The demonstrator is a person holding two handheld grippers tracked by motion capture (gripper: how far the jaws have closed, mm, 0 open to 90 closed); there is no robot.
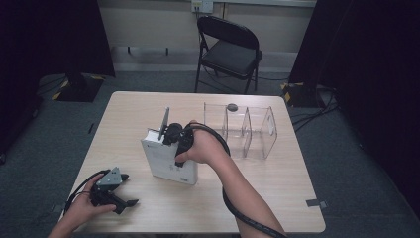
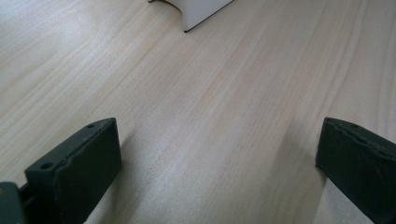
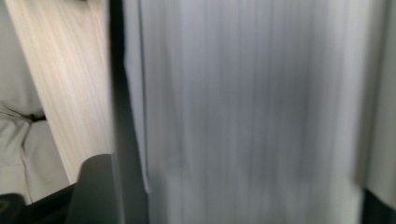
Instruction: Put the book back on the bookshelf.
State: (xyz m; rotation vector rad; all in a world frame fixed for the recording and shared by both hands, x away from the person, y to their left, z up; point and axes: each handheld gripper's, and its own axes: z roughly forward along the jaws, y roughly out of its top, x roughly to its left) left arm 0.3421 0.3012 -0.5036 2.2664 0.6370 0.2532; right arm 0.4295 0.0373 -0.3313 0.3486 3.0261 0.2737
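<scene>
The thing under my right gripper (image 1: 171, 135) is a stack of white books or booklets (image 1: 168, 161), standing on edge on the wooden table (image 1: 247, 198), spines and page edges up. It looks like a pale block with a small dark mark on its near face, and one thin grey sheet or cover (image 1: 165, 123) sticks up from its far top corner.

My right gripper comes down on the top of that stack from above. In the right gripper view a broad blurred white surface (image 3: 252, 112) fills the space between my fingers (image 3: 95, 191), with a dark gap at its left edge beside my left-hand finger. The jaws stand partly apart around it; whether the pads actually press on it I cannot tell.

My left gripper (image 1: 130, 193) lies low over the table, well apart from the stack, which sits ahead of its fingers (image 2: 74, 172) and beyond them. Those jaws are spread wide, with bare wood between them.
</scene>
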